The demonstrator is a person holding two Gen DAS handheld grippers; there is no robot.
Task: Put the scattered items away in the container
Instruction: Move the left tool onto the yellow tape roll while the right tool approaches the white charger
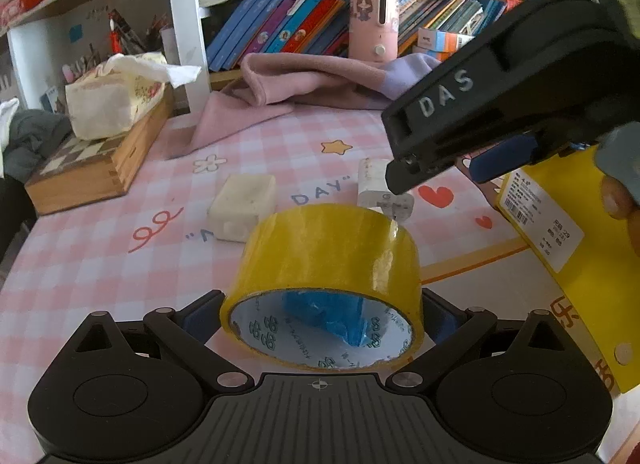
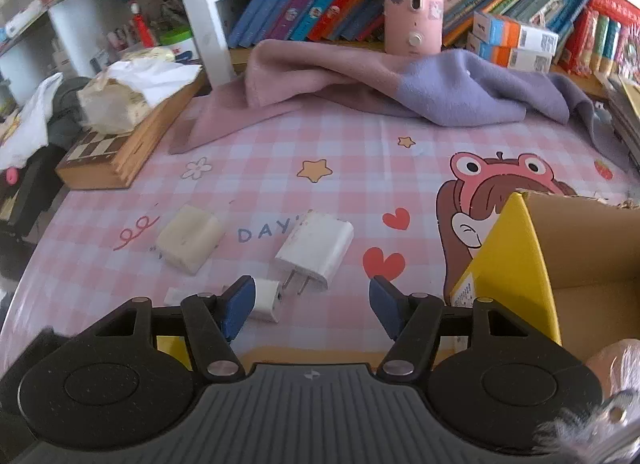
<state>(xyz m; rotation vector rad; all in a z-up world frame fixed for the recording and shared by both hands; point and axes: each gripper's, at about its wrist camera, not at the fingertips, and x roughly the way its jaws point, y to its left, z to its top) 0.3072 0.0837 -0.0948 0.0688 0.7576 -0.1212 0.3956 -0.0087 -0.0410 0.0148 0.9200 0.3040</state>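
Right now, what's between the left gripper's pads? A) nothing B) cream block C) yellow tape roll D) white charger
C: in the left wrist view the yellow tape roll sits clamped between the left gripper pads, while the charger and cream block lie on the table beyond.

"DAS" on the right gripper (image 1: 434, 180), "DAY" on the checked tablecloth (image 2: 320, 136)

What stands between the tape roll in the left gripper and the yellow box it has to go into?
The right gripper does: in the left wrist view it hangs between the tape roll, clamped in the left gripper, and the yellow box at right. Nothing else visibly blocks that path.
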